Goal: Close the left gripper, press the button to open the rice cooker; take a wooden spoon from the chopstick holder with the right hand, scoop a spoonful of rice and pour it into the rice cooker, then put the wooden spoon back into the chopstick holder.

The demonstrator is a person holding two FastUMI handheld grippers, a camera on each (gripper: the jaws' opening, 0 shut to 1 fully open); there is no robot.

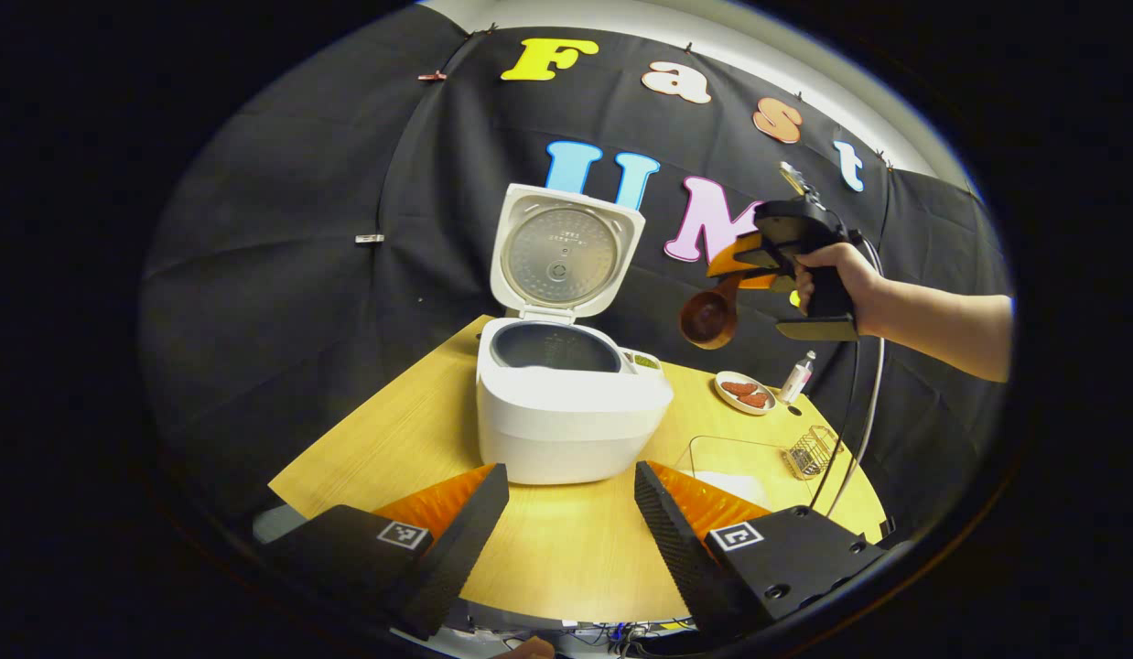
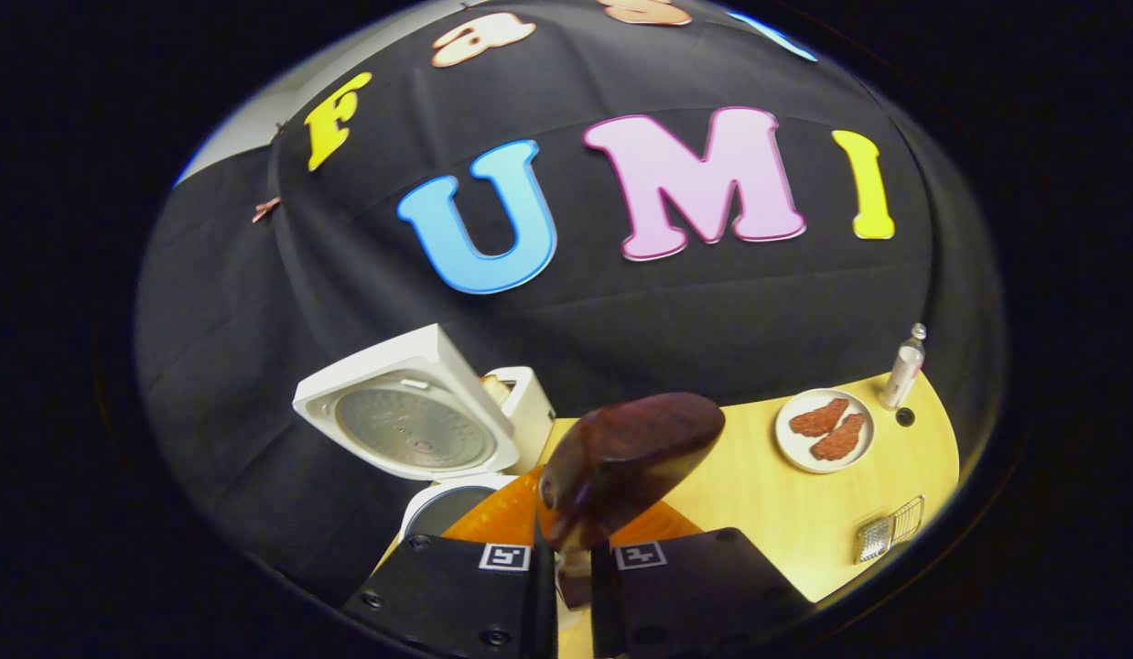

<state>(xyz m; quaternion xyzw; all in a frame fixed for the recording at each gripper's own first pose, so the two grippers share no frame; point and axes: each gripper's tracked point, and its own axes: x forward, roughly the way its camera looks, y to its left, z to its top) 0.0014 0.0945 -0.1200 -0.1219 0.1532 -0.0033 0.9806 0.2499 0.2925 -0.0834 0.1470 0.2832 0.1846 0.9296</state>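
Both jaws differ: left gripper (image 1: 571, 513) wide (table edge near), right gripper (image 2: 574, 572) clamps wooden spoon (image 2: 626, 467).

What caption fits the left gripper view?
Right hand-held gripper holds the spoon aloft beside the open cooker on the table.

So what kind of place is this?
Probably a staged kitchen booth: a white rice cooker with lid open sits on a light wooden table, with a small white plate of food nearby.
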